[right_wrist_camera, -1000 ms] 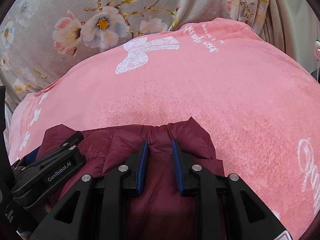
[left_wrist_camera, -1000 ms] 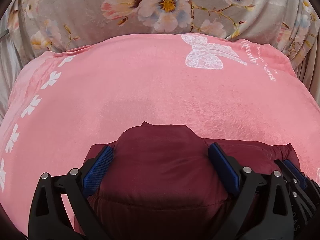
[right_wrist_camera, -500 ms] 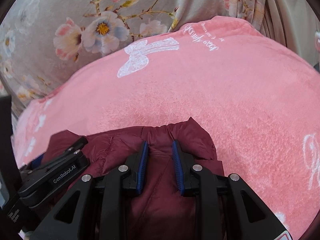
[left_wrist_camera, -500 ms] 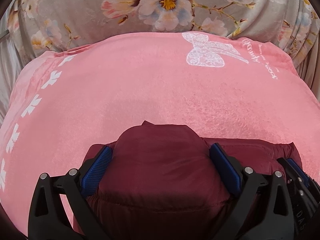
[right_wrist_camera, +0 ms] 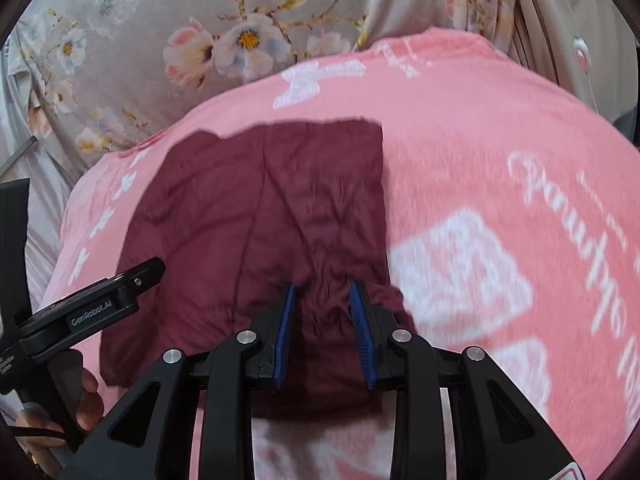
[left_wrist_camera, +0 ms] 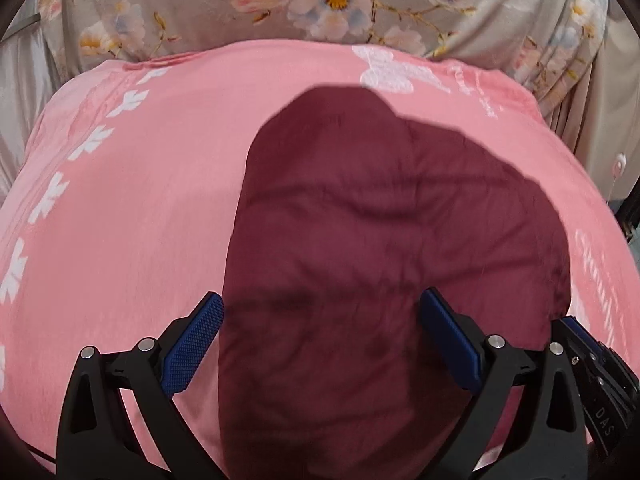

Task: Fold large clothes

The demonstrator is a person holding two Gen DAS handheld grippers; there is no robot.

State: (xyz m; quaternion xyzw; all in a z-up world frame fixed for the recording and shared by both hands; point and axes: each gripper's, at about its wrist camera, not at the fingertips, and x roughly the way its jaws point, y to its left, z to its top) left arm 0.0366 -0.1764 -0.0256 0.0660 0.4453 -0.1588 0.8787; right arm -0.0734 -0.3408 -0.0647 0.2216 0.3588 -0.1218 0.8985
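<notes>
A maroon padded jacket (left_wrist_camera: 384,264) lies spread on a pink fleece blanket (left_wrist_camera: 132,208) that covers the bed, its far end reaching toward the blanket's far edge near the white butterfly print (left_wrist_camera: 384,70). Beyond that edge hangs a grey floral sheet (left_wrist_camera: 320,0).

The left gripper (left_wrist_camera: 322,336) has its fingers (left_wrist_camera: 192,344) spread wide. The near part of the jacket bulges up between them, the cloth brushing both blue pads, but whether they actually pinch it cannot be told.

In the right wrist view the jacket (right_wrist_camera: 272,208) looks roughly rectangular, with a straight right side and a stitched seam running along its length. The right gripper (right_wrist_camera: 322,332) has its fingers (right_wrist_camera: 285,332) drawn close together, and a bunched fold of the jacket's near edge is clamped between the blue pads. The left gripper (right_wrist_camera: 100,308) shows at that view's left side, just beside the jacket's left edge, with part of the person's hand (right_wrist_camera: 86,396) under it.
</notes>
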